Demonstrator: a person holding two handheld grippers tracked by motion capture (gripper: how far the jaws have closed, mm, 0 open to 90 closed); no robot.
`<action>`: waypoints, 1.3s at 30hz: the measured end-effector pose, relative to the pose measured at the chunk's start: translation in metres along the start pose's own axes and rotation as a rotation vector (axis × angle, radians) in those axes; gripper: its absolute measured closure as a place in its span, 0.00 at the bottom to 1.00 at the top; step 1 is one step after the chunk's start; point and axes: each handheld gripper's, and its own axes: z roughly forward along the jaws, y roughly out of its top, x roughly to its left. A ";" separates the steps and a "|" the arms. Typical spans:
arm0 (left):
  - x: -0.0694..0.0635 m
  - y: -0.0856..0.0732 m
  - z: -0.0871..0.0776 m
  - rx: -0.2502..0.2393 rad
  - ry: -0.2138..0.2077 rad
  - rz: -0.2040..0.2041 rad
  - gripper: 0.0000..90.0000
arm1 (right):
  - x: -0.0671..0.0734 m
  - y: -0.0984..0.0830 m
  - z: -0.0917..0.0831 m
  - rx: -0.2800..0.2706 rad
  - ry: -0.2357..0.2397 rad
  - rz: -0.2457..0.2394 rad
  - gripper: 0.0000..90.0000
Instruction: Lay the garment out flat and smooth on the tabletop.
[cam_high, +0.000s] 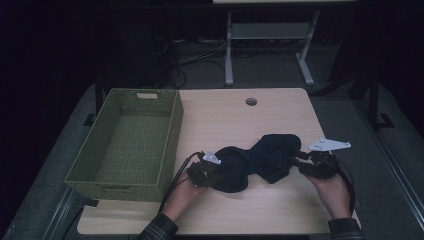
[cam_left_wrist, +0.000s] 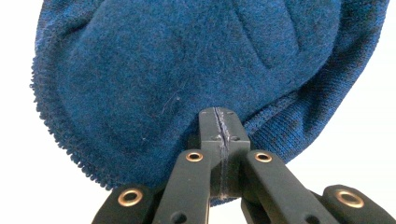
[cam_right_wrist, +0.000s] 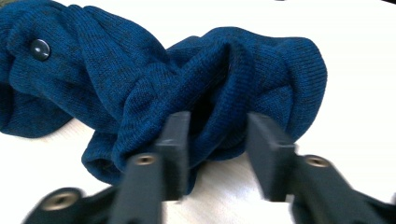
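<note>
The dark blue knitted wool garment (cam_high: 260, 160) lies bunched on the table, stretched between the two hand-held grippers: one rounded end sits right at the left hand-held gripper (cam_high: 210, 172), the other rumpled end right at the right hand-held gripper (cam_high: 300, 162).

The left hand-held gripper (cam_left_wrist: 219, 126) is clamped tight on the ribbed hem of the garment (cam_left_wrist: 177, 79), its jaws meeting with only a sliver of knit between them. The right hand-held gripper (cam_right_wrist: 217, 140) stands at a middling width around a thick fold of the garment (cam_right_wrist: 224, 88); the left jaw presses into the knit, while the right jaw appears just beside the fold, so I judge this grip not yet firm.

From here, the main risk is that the right jaws catch only an outer layer of the fold, so the cloth slides out as soon as it is lifted or pulled. A thin bite at the left hem could likewise slip if the two ends are drawn apart hard. A loose end might also drag on the table.

The garment is soft, with a fuzzy felted face, fine ribbing along the edges and a small dark round button (cam_right_wrist: 39, 49) beyond the right jaws, toward their left. To the far side of the left hand-held gripper, a green woven rectangular basket (cam_high: 125, 142) sits on the light wooden table (cam_high: 225, 115).
</note>
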 end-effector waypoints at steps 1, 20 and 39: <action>0.000 0.000 0.000 0.001 0.004 0.004 1.00 | 0.000 0.001 0.001 0.005 -0.006 -0.003 0.80; -0.004 0.002 0.001 0.005 0.031 0.022 1.00 | -0.011 0.052 0.003 -0.047 -0.010 -0.012 0.97; -0.004 0.002 0.000 0.014 0.029 0.029 1.00 | -0.035 0.126 0.049 -0.033 -0.053 -0.033 0.97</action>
